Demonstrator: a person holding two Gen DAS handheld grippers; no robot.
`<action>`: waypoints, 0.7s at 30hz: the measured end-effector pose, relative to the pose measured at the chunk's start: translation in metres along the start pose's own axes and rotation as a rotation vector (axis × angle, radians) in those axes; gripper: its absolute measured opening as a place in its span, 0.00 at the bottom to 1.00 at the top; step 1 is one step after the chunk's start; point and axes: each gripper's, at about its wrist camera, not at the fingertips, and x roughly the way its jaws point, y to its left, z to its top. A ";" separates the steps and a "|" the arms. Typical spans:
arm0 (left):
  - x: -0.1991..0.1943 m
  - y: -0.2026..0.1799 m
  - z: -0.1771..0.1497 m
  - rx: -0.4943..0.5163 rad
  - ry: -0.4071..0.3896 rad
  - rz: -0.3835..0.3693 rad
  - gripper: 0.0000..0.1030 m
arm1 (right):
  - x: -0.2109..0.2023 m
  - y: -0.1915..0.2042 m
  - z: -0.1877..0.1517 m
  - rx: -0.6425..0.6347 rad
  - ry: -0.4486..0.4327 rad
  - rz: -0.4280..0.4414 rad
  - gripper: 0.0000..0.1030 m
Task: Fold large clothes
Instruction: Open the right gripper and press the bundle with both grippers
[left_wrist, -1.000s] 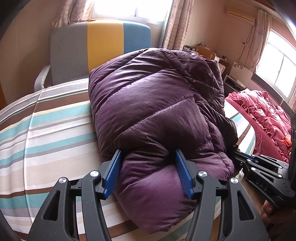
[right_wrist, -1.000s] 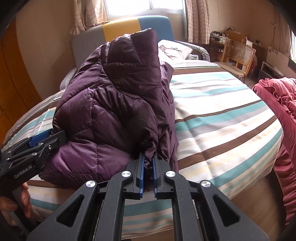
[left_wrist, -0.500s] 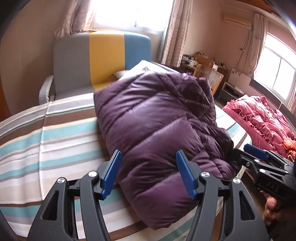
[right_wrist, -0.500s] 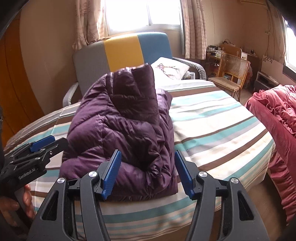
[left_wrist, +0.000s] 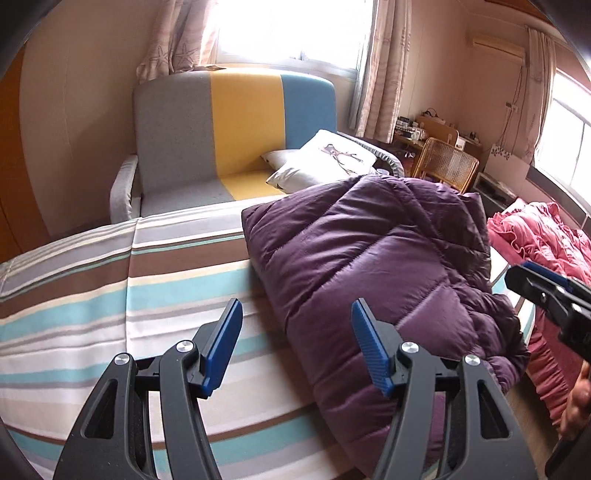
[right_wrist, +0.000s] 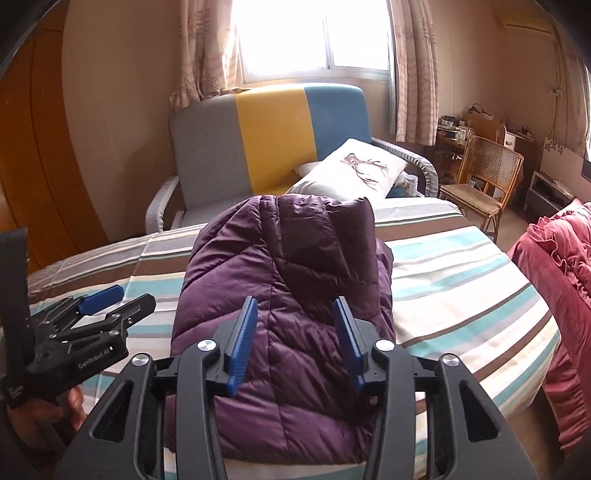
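Observation:
A purple quilted down jacket (left_wrist: 373, 273) lies folded in a thick bundle on the striped bed (left_wrist: 92, 314); it also shows in the right wrist view (right_wrist: 288, 295). My left gripper (left_wrist: 295, 317) is open and empty, held back from the jacket's near left edge. It shows at the left in the right wrist view (right_wrist: 107, 302). My right gripper (right_wrist: 293, 314) is open and empty, above the jacket's near end. It shows at the right edge in the left wrist view (left_wrist: 546, 291).
A grey, yellow and blue sofa (left_wrist: 236, 136) with a white cushion (left_wrist: 325, 158) stands behind the bed. A wicker chair (right_wrist: 484, 177) stands at the back right. A pink ruffled quilt (left_wrist: 543, 236) lies to the right of the bed.
The right gripper let go of the jacket's edge and opened. Both grippers drew back and up from the jacket, which settled flatter on the bed.

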 end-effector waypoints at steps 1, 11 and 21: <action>0.002 0.001 0.001 0.003 0.004 0.000 0.59 | 0.003 0.001 0.002 0.000 0.014 -0.014 0.37; 0.047 0.007 0.006 0.034 0.078 -0.012 0.51 | 0.028 -0.010 0.001 0.062 0.090 -0.102 0.29; 0.064 0.002 0.025 0.043 0.077 -0.013 0.49 | 0.057 -0.015 0.037 0.084 0.074 -0.127 0.29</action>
